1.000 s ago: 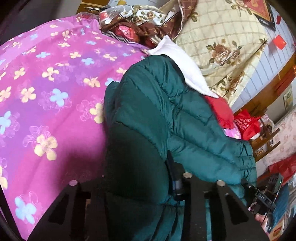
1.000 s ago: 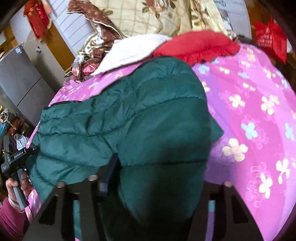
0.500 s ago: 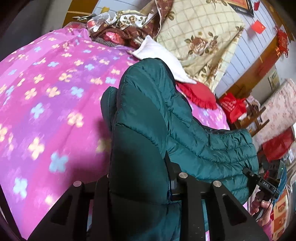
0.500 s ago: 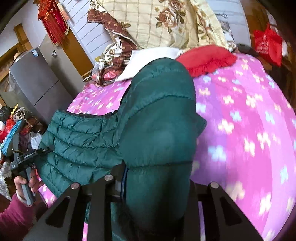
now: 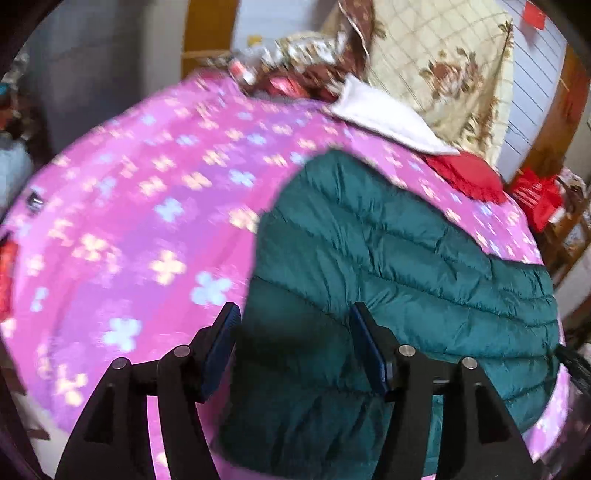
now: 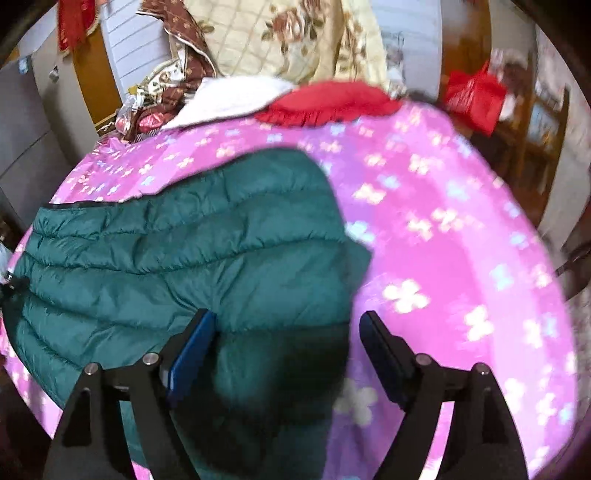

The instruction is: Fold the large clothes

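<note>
On the pink flowered bedspread [image 5: 122, 206] the dark green puffer jacket [image 5: 406, 258] lies spread, and the left wrist view shows it running from the near edge of the bed toward the far right side, its quilted ribs curving off toward the right rim. The left gripper [image 5: 291, 332] stands wide, its two blue-padded fingers [image 5: 221, 339] parted on either side of a dark, smoother panel of the jacket at the near edge; whether the pads touch the cloth cannot be told, and nothing is pinched between them. Beyond the jacket this view takes in a white cloth [image 5: 384, 114] and a red cloth [image 5: 465, 173] at the far edge of the bed, a cream quilt with brown roses [image 5: 436, 62] piled behind them, and a red bag [image 5: 535, 195] off the bed's right side. The picture is smeared, so finer detail is lost. From the right wrist view the same jacket [image 6: 166, 251] fills the near left part of the bed, and only here is its dark-edged hem visible along the left edge of the bedspread [image 6: 461, 240], with a broad stretch of bare flowered cover to the right. The right gripper [image 6: 288, 328] is likewise wide apart, its left finger [image 6: 192, 347] over the jacket and the other over the pink cover, gripping nothing. The white cloth [image 6: 236, 99], red cloth [image 6: 328, 103], rose quilt [image 6: 280, 33] and red bag [image 6: 476, 99] show again at the far edge, and a grey cabinet [image 6: 26, 122] appears at the left.
</note>
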Demonstrator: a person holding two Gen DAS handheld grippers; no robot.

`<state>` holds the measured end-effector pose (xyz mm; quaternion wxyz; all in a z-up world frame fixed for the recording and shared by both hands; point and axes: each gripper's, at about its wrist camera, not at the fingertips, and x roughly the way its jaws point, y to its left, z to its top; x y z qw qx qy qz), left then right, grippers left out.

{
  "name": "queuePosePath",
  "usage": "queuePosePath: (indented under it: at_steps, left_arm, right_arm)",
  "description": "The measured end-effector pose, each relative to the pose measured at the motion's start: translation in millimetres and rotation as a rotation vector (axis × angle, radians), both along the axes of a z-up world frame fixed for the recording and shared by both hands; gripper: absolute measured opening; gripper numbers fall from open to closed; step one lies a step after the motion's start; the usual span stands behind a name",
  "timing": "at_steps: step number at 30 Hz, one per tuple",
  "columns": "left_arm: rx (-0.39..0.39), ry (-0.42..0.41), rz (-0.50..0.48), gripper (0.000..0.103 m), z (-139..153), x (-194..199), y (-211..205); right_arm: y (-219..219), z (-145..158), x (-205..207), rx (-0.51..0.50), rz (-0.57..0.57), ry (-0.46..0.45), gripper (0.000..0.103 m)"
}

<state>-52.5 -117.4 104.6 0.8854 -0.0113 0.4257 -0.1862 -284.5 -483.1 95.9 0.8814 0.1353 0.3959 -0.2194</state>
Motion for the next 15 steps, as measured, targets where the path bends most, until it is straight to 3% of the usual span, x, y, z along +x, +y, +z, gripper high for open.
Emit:
queuePosePath:
  at_steps: [2,6,15]
  left_arm:
    - [0.008,-0.046,0.007,0.053,10.6,-11.4,2.2]
    - [0.057,-0.138,0.013,0.053,28.4,-39.4,-4.5]
    - [0.057,-0.18,-0.049,0.053,38.0,-83.3,-33.0]
  right_arm:
    - [11.2,15.6,-11.5,-0.064,-0.013,-0.014,0.084]
    - [34.9,42.1,-26.2,-0.088,-0.019,-0.073,0.089]
    - [97.2,46.9,-19.0,-0.044,0.009,-0.144,0.092]
